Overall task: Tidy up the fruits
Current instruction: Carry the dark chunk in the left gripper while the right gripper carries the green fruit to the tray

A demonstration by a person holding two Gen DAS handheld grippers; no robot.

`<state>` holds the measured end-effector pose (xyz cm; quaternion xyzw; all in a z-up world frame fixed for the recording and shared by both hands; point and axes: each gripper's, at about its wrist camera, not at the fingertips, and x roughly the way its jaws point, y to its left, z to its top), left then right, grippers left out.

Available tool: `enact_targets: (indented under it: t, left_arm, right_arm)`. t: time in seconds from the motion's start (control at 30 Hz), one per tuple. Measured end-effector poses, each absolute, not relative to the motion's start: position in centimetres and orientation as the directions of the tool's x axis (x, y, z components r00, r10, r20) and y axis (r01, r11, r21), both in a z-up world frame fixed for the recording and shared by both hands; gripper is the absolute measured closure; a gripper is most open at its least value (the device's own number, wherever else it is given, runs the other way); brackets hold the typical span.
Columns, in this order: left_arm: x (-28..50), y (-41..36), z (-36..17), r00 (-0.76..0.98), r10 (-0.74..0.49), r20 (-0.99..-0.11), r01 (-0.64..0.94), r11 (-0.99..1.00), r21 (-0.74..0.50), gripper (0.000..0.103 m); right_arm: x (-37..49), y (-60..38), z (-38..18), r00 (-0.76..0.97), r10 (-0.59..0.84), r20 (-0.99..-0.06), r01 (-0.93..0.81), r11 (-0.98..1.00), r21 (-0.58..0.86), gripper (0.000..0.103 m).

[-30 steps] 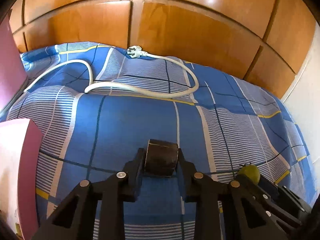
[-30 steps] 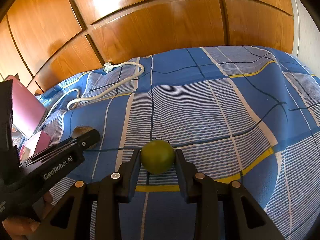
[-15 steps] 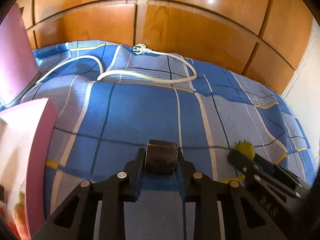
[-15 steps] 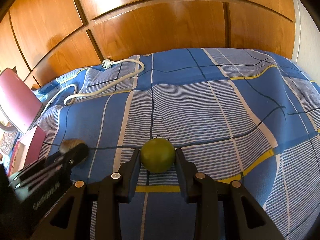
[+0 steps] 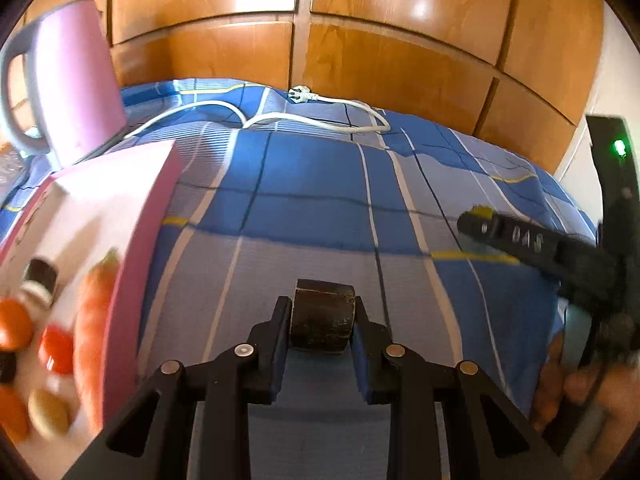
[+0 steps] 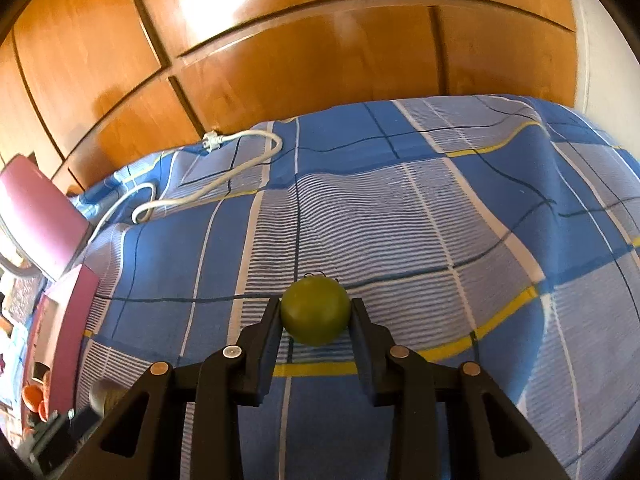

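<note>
My left gripper (image 5: 322,307) is shut on a dark brown, drum-shaped piece (image 5: 322,322), held above the blue checked bedspread (image 5: 304,184). Just to its left is an open pink box (image 5: 134,272) with a carrot (image 5: 92,320), an orange fruit (image 5: 12,324) and other small pieces inside. My right gripper (image 6: 315,303) has a round green fruit (image 6: 315,312) between its pads; its jaws are closing and press on both sides of the fruit. In the left wrist view the right gripper (image 5: 474,222) shows blurred at the right.
A pink kettle (image 5: 76,80) stands behind the box at the far left. A white power cable (image 5: 320,120) with its plug lies along the back of the bed. Wooden panels (image 5: 400,60) rise behind the bed, and a pale wall closes the right side.
My left gripper has carried the dark piece leftward, so the pink box, its contents and the kettle now fill the left of its view. The right gripper has stayed in place with the green fruit.
</note>
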<state>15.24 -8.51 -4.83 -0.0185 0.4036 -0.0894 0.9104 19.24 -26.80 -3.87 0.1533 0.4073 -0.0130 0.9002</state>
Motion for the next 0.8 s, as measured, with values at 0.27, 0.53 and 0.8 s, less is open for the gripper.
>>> enact_targets:
  t: [0.27,0.53,0.8]
  left_arm:
    - [10.9,-7.5,-4.8,0.691,-0.158,-0.705,0.141,0.987,-0.083,0.075]
    - [8.9,-7.1,-5.2,0.721,-0.157,-0.674,0.160,0.985,-0.059,0.075]
    - [9.0,-7.4,-5.5,0.737,-0.153,-0.659,0.164,0.985,-0.046,0.076]
  right_arm:
    - [15.9,-22.5,-3.7,0.619,0.149,-0.771,0.016,0.979,0.202,0.069]
    - [13.4,-19.0,-3.7,0.595,0.130,-0.793,-0.066,0.991,0.113,0.069]
    - [12.9,-18.8,-4.0,0.614,0.103,-0.783,-0.062,0.995,0.083,0.069]
